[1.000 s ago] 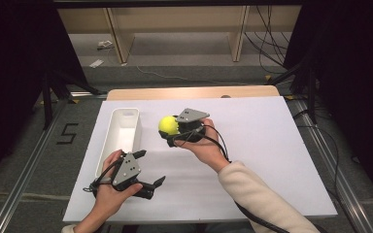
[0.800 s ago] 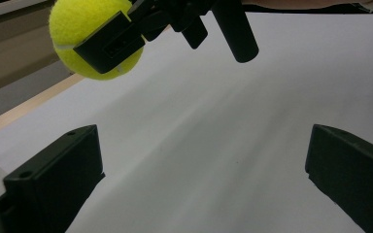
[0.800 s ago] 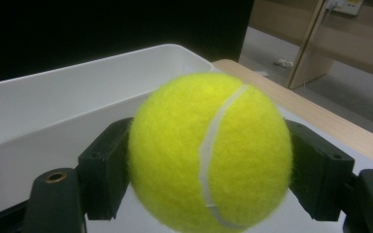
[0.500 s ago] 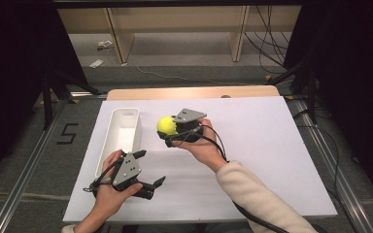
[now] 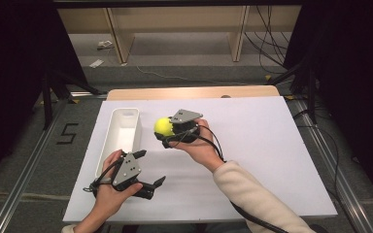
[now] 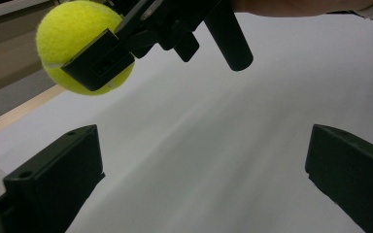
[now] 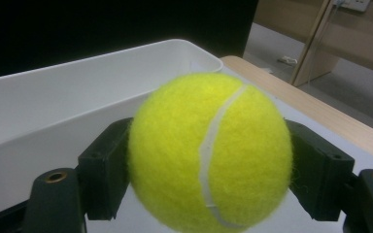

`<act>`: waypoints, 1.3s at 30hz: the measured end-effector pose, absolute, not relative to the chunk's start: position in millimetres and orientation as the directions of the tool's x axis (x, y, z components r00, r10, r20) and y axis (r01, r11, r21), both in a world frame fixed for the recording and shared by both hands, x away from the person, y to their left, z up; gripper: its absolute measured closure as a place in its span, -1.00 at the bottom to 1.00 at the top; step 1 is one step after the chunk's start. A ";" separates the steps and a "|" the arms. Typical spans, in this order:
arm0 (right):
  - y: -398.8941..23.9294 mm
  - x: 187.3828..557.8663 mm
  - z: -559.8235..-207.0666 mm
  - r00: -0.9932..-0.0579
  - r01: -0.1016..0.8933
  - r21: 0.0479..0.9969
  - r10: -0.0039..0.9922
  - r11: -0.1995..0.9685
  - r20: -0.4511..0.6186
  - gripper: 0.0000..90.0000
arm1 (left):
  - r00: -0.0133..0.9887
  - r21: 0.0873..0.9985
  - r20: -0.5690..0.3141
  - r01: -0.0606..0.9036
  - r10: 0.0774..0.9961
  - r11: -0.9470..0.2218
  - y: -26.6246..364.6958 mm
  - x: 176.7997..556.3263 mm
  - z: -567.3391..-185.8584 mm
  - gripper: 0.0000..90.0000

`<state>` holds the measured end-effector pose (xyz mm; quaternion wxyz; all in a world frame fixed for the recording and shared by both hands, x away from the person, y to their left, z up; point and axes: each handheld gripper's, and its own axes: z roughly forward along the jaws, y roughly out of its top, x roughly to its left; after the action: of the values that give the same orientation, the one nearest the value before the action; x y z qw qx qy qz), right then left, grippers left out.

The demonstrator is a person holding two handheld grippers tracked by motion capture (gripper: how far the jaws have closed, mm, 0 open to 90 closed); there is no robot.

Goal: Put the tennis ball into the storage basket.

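High view: tennis ball (image 5: 163, 126) clamped between the jaws of the right hand-held gripper (image 5: 167, 132), raised above the white worktop (image 5: 272, 145), just right of the white bin (image 5: 120, 136). Left hand-held gripper (image 5: 150, 167) near the bin's close end, jaws spread wide, nothing between them. Right gripper view: ball squeezed from both sides, bin directly behind it.

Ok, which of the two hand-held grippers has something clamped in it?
The right hand-held gripper: its jaws are shut on the yellow tennis ball, held beside the white bin. The left hand-held gripper sits open, nothing between its jaws.
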<state>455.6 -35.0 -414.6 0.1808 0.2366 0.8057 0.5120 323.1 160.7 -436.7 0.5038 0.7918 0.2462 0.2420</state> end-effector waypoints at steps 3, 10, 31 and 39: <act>-32.8 455.5 -413.6 -0.825 0.192 0.910 0.563 0.368 -0.054 -0.42 | 0.762 0.918 0.130 0.149 0.635 -0.367 160.5 322.7 -436.7 -1.00; -28.5 455.7 -411.0 -0.826 0.184 0.911 0.560 0.370 -0.061 -0.42 | 0.759 0.919 0.130 0.149 0.637 -0.366 160.8 322.7 -436.6 -1.00; -15.8 456.2 -405.4 -0.836 0.166 0.911 0.544 0.379 -0.074 -0.42 | 0.760 0.919 0.132 0.147 0.637 -0.365 160.8 322.5 -436.4 -1.00; -12.9 456.6 -403.0 -0.838 0.165 0.910 0.540 0.381 -0.074 -0.42 | 0.760 0.919 0.134 0.146 0.636 -0.367 160.6 322.5 -436.5 -1.00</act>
<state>456.6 -12.9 -403.0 0.1832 0.2177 0.8104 0.5121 322.5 160.6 -436.5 0.5051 0.7905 0.2474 0.2426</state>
